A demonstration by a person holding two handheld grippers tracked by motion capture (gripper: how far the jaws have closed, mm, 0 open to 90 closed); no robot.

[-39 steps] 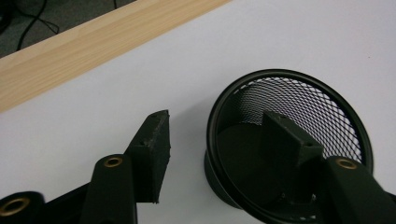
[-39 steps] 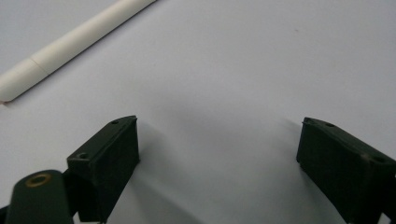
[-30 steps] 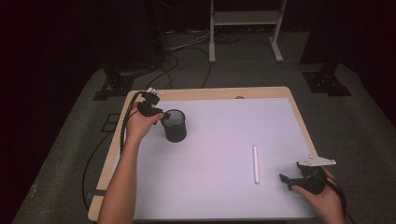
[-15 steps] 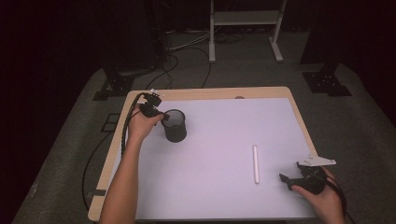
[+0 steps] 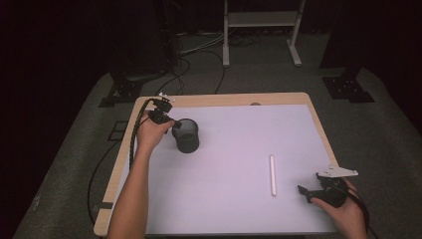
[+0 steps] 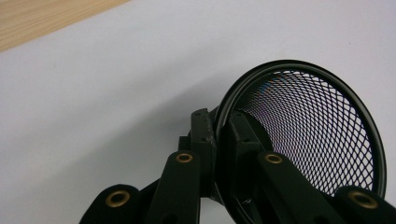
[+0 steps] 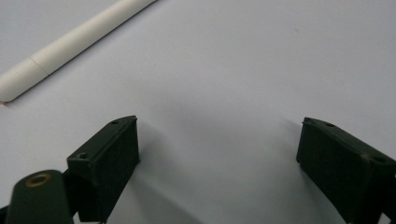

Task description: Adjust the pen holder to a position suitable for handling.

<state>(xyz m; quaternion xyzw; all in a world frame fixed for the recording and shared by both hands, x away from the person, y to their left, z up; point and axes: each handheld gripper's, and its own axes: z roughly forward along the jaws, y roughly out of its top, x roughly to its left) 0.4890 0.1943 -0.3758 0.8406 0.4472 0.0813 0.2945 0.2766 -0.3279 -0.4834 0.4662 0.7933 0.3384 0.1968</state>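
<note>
The black wire-mesh pen cup (image 5: 186, 135) stands upright left of centre in the high view, on the white sheet (image 5: 234, 164) that covers the wooden table (image 5: 219, 100). In the left gripper view the cup (image 6: 317, 135) fills the right half of the frame, its round rim turned toward the camera. The left gripper (image 5: 171, 128) sits at the cup's left edge, and its jaws have just been closing: they now pinch the cup's wall at the rim, one jaw outside the mesh and one inside, as the left gripper view (image 6: 219, 135) shows. The person's left hand (image 5: 149, 132) holds that gripper, with its black cable (image 5: 133, 134) looping off the table's left edge.

A white pen (image 5: 271, 175) lies flat right of centre, well apart from the cup. In the right gripper view the pen (image 7: 70, 44) crosses the upper left corner. The right gripper (image 5: 307, 193) rests at lower right of the high view, near the pen but not touching it, jaws spread wide with only bare sheet between them (image 7: 217, 149).
</note>
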